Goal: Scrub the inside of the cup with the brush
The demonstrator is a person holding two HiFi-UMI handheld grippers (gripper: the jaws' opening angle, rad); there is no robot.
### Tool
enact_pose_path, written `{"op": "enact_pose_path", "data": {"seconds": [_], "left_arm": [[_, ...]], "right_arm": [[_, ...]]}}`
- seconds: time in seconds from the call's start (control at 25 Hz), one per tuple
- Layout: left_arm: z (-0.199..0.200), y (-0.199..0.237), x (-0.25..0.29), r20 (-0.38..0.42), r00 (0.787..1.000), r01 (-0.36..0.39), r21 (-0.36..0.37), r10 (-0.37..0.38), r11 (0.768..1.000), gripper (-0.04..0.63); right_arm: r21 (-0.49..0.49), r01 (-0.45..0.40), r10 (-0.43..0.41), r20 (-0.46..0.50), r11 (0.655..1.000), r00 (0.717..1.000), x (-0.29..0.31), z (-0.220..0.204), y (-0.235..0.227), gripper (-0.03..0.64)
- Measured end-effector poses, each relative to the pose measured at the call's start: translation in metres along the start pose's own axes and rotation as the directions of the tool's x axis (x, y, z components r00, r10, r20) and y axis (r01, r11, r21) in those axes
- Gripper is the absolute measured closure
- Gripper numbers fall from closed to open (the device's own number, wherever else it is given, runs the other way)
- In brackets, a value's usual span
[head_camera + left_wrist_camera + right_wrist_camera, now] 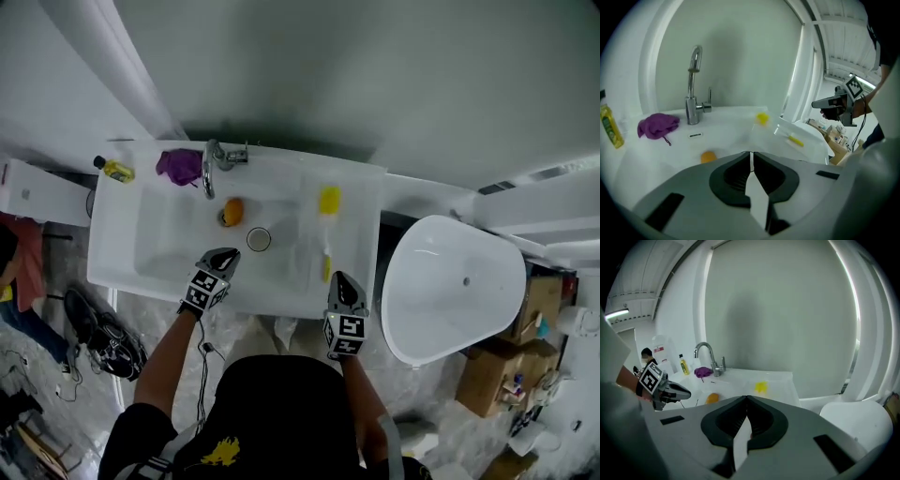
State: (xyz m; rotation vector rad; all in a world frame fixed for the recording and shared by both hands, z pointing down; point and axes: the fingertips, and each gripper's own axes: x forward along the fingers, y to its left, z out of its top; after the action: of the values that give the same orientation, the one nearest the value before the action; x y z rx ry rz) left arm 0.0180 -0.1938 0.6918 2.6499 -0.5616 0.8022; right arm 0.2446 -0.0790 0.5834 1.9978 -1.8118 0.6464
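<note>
Over the near rim of the white sink [112, 246], both claws hover without a load: the left gripper [228, 253] has its jaws pressed together with nothing between them, and the right gripper [339, 278] is likewise closed on nothing. A round rim standing in the basin, which I take for the cup [259, 239], sits just ahead of the left gripper, close to an orange lump [232, 211] lying below the faucet [208, 173]. What looks like the brush [329, 200] lies along the flat ledge at the right of the basin, its yellow head away from the person and a slim yellow end near the right gripper. Neither thing is picked up yet, so the scrubbing has not begun. The main risk, as I judge it, is coming down with closed jaws: they would shove the cup over on the smooth basin floor or nudge the brush off the ledge. The cup also looks light and stands free, so a one-sided pinch on its rim could tip it against the orange lump. A slim handle lying flat on a hard surface may skid away from the pads.
</note>
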Motion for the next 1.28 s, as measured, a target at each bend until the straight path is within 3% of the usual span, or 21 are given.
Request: {"op": "enact_pose_path", "data": {"seconds": [0.04,0.12,0.28,0.4,0.52,0.72,0.88,1.04,1.28], "left_arm": [[-0.006,-0.005,0.007,-0.011,1.000,0.005,-0.034,-0.006,0.999,0.571],[-0.016,-0.009,0.024,-0.028,0.999,0.018,-0.074,-0.020,0.997,0.445],[-0.036,-0.001,0.061,-0.073,0.996,0.037,-0.061,-0.042,0.997,0.296],[-0.053,-0.002,0.085,-0.104,0.991,0.080,-0.070,-0.087,0.994,0.215],[-0.067,0.001,0.110,-0.139,0.983,0.107,-0.098,-0.120,0.989,0.198],[-0.066,0.010,0.148,-0.087,0.985,0.140,-0.102,-0.149,0.985,0.153],[-0.078,0.000,0.176,-0.124,0.979,0.161,-0.028,-0.163,0.987,0.153],[-0.065,0.010,0.187,-0.011,0.996,0.091,0.011,-0.090,0.996,0.153],[-0.055,0.011,0.176,0.020,0.998,0.054,-0.015,-0.053,0.998,0.155]], "right_arm": [[-0.004,-0.002,0.002,-0.006,1.000,1.000,0.005,-0.003,-0.005,0.590],[-0.012,-0.007,0.007,-0.002,1.000,1.000,0.023,-0.006,-0.013,0.589],[-0.009,0.010,-0.010,0.002,1.000,1.000,0.067,-0.013,-0.025,0.587],[-0.021,0.004,-0.004,-0.008,1.000,1.000,0.092,-0.024,-0.025,0.523],[-0.031,0.012,-0.012,-0.022,0.999,1.000,0.112,-0.041,-0.024,0.434],[-0.137,0.104,-0.106,-0.008,0.985,0.994,0.136,-0.065,-0.026,0.428],[-0.212,0.154,-0.152,0.023,0.965,0.988,0.142,-0.071,-0.022,0.414],[-0.191,0.152,-0.147,0.038,0.970,0.988,0.154,-0.065,-0.019,0.414],[-0.175,0.145,-0.151,-0.018,0.974,0.988,0.168,-0.066,-0.021,0.458]]}}
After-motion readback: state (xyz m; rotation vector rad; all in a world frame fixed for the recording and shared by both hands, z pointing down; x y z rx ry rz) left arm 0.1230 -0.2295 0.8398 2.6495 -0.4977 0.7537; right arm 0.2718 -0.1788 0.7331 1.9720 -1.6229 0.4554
